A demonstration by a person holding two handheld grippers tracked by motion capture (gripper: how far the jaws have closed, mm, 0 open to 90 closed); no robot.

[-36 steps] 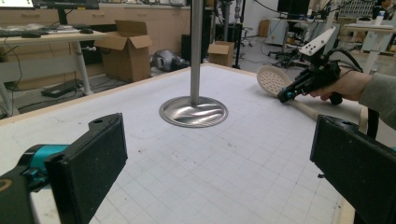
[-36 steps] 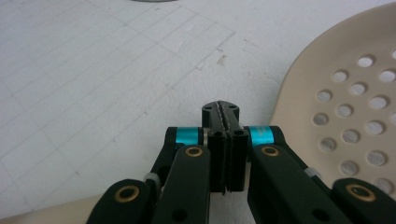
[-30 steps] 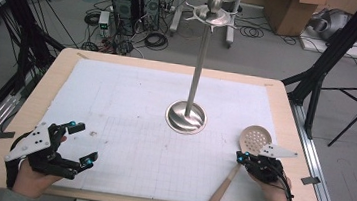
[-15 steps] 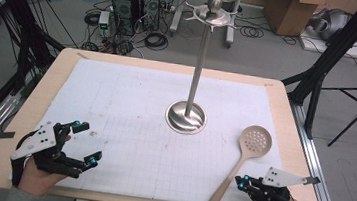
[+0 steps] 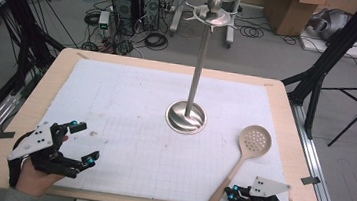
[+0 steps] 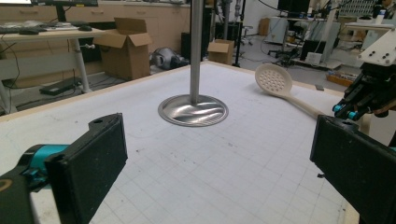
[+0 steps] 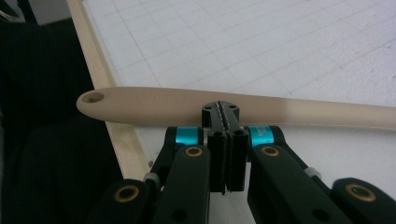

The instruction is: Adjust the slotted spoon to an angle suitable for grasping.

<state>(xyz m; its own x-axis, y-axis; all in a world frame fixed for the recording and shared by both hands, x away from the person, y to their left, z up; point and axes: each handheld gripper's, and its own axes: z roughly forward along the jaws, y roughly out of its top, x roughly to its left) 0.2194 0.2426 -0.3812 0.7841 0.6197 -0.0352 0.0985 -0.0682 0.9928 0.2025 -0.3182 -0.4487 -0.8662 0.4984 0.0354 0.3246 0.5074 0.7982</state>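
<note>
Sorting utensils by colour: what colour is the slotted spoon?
Cream-beige all over; the slotted spoon shows best in the high view.

Even, bright indoor light is falling from above in the high view, and the white mat (image 5: 130, 110) is looking pale with only soft shadows. Glare is shining on the metal stand base (image 5: 186, 117). In the right gripper view the lower left is staying dark, and the near jaws are looking slightly blurred.
</note>
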